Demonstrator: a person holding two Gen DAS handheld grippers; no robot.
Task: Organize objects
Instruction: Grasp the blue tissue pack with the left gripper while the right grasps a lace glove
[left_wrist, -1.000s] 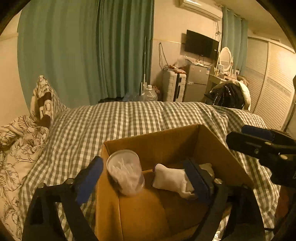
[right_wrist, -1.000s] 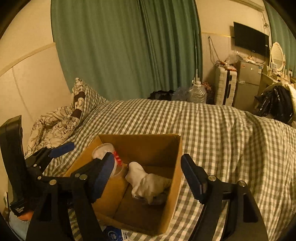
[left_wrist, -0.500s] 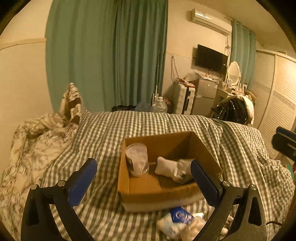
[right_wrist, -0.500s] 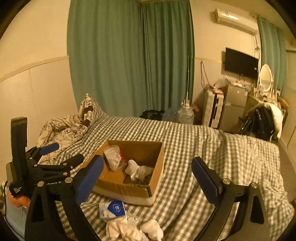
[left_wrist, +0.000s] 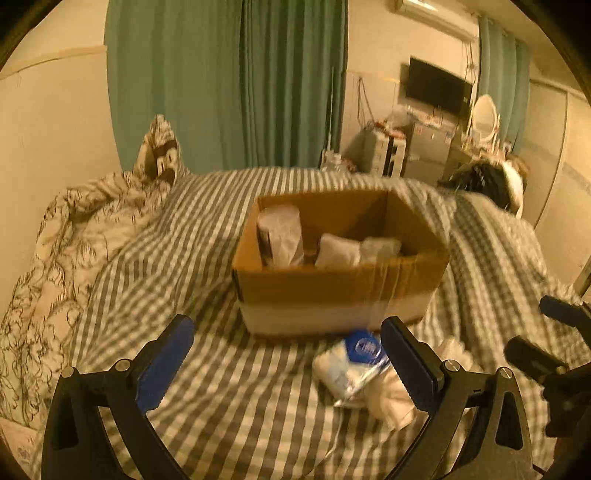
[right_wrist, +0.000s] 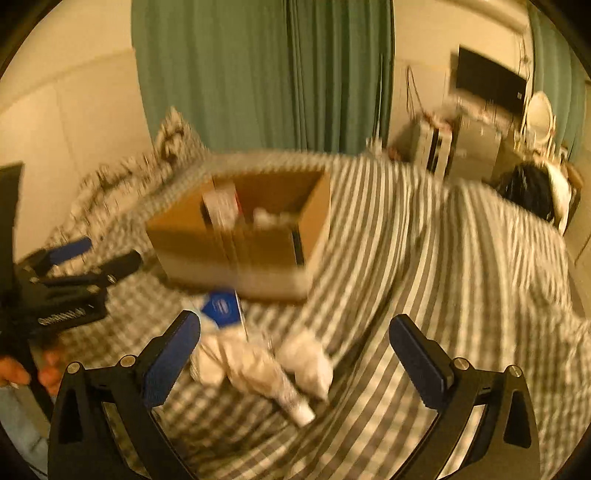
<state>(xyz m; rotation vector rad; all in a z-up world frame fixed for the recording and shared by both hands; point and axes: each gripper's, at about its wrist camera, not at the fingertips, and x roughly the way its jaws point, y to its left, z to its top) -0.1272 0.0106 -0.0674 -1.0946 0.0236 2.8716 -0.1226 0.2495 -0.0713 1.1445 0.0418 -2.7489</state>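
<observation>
Gaping wide and empty, the left gripper (left_wrist: 290, 362) and right gripper (right_wrist: 295, 358) hang over the checked bedspread (left_wrist: 207, 398); the right's jaws have just been opening, nothing between them. A blue-labelled packet (left_wrist: 354, 363) and pale bundles (right_wrist: 255, 363) lie just before the cardboard box (left_wrist: 340, 291), which holds a clear cup (left_wrist: 279, 236) and white cloth (left_wrist: 338, 251).

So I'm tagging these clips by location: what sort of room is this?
Most likely a bedroom: a bed with a checked cover, a wall-mounted TV, and a vanity mirror.
</observation>
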